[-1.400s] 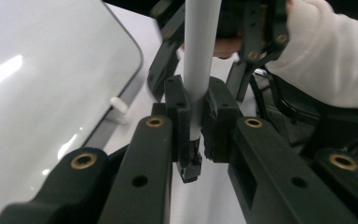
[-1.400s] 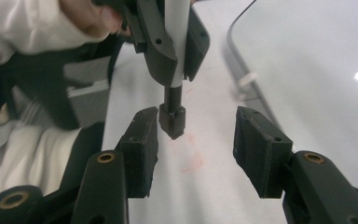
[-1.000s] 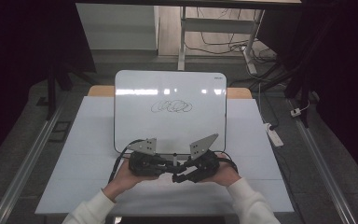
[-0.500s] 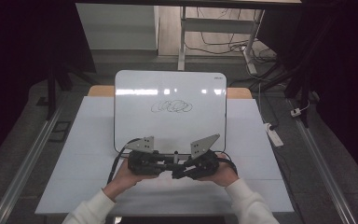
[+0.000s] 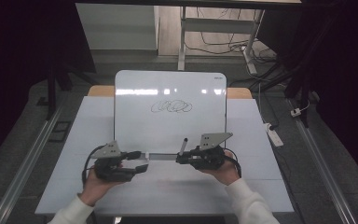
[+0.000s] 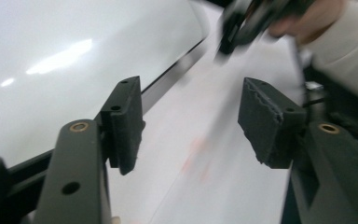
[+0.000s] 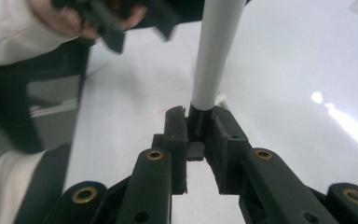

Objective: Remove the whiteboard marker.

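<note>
A whiteboard (image 5: 168, 126) with a black scribble (image 5: 171, 107) lies on the white table (image 5: 261, 177). At the board's near edge my right gripper (image 5: 179, 158) (image 7: 198, 135) is shut on the dark lower end of a white-barrelled marker (image 5: 182, 147) (image 7: 213, 56), which stands nearly upright. Off to the left, my left gripper (image 5: 140, 161) (image 6: 196, 123) points toward it. Its jaws have just been opening and stand apart with nothing between them. The left gripper view shows the whiteboard (image 6: 51, 56) to the left of the pads and the right hand blurred at the top right.
A white power strip (image 5: 272, 135) lies on the floor right of the table. Metal rails (image 5: 28, 158) run along the floor on both sides. Desk legs and cables stand behind the table's far edge.
My left gripper has pulled away to the left from the right gripper and its jaws have opened. The right gripper has stayed in place with the marker.
</note>
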`<state>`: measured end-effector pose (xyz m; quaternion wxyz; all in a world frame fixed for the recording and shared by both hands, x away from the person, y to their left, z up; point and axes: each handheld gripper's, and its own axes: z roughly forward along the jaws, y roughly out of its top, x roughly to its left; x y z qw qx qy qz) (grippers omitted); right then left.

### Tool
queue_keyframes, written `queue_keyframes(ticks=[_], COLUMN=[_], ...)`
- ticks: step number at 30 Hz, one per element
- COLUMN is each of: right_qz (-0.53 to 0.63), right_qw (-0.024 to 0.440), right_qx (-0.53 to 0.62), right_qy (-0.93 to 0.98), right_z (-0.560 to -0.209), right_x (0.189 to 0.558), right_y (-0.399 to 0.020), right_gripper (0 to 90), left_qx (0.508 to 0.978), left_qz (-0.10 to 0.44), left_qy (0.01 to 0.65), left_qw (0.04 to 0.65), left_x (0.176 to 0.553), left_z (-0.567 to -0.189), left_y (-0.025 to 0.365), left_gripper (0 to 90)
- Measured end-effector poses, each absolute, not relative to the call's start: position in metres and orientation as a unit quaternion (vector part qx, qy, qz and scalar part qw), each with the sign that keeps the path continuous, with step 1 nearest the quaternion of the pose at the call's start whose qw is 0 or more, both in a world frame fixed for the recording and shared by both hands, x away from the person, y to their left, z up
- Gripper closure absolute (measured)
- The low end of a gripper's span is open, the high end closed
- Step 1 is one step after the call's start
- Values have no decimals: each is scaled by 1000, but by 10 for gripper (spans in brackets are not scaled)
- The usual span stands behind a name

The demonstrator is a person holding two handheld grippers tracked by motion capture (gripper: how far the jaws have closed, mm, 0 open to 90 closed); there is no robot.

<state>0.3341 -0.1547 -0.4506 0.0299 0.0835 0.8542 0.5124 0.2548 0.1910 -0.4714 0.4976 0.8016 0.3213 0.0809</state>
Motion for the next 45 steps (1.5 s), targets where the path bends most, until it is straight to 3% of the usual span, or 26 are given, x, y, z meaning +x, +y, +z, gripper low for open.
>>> queue_keyframes(ticks=[8, 23, 39, 45], right_qz=[540, 574, 588, 577], right_qw=[103, 183, 208, 228], right_qx=[144, 231, 252, 279], right_qy=[823, 764, 740, 733], right_z=[-445, -429, -409, -414], right_x=[336, 356, 391, 421], right_y=[-164, -166, -150, -125], right_gripper=[772, 772, 772, 772], left_qx=[786, 787, 788, 792], left_qz=[117, 121, 129, 130], left_qy=[394, 407, 408, 400], left_qw=[462, 447, 443, 442], left_x=[234, 237, 236, 235], left_z=[-493, -510, -518, -517], left_y=[231, 242, 246, 241], left_gripper=[302, 300, 300, 301])
